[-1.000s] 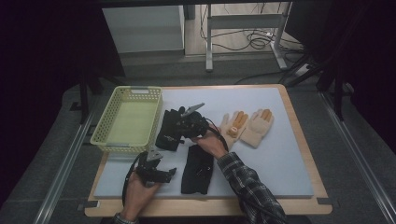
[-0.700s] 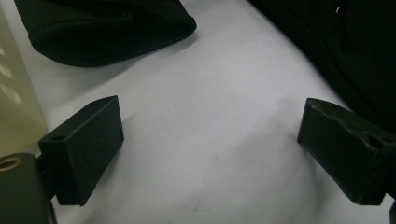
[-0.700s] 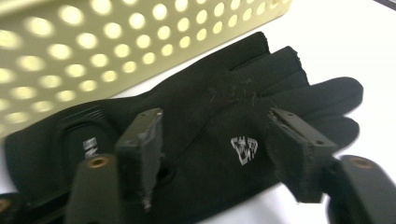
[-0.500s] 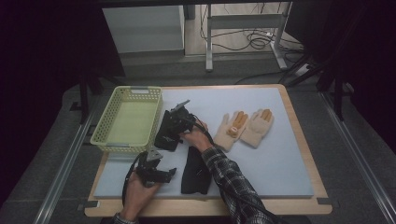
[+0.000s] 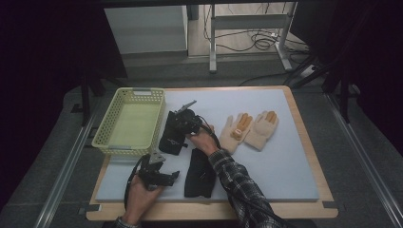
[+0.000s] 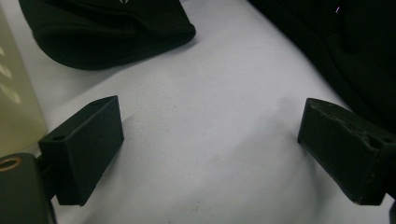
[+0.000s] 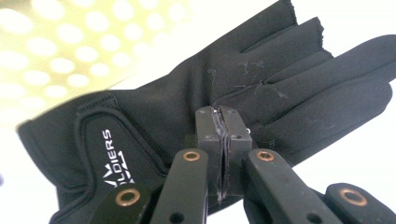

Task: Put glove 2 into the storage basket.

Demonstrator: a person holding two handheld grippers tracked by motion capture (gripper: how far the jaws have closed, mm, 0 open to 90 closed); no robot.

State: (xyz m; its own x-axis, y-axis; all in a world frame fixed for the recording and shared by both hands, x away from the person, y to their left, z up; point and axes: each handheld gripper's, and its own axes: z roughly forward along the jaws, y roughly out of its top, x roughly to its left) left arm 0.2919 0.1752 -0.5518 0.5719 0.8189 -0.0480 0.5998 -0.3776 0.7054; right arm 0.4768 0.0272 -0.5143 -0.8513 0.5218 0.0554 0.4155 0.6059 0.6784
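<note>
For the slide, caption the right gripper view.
Right hand-held gripper shut on a black glove beside the yellow basket.

On the desk [image 5: 285, 175], the basket [image 5: 128, 122] lay left of the right hand-held gripper [image 5: 177, 124]; paired gloves [image 5: 249, 129] lay right of it.

Pale blue-grey surface [image 5: 285, 175] with wooden rim, yellow perforated basket [image 5: 128, 122] at far left, two black gloves [image 5: 172, 135] near centre, pair of tan gloves [image 5: 251, 129] lying right of centre.

Open mat [image 5: 290, 161] is lying free at three o'clock of the tan gloves [image 5: 249, 130]. The yellow basket [image 5: 127, 124] is blocking nine o'clock, beside both black gloves [image 5: 199, 172].
</note>
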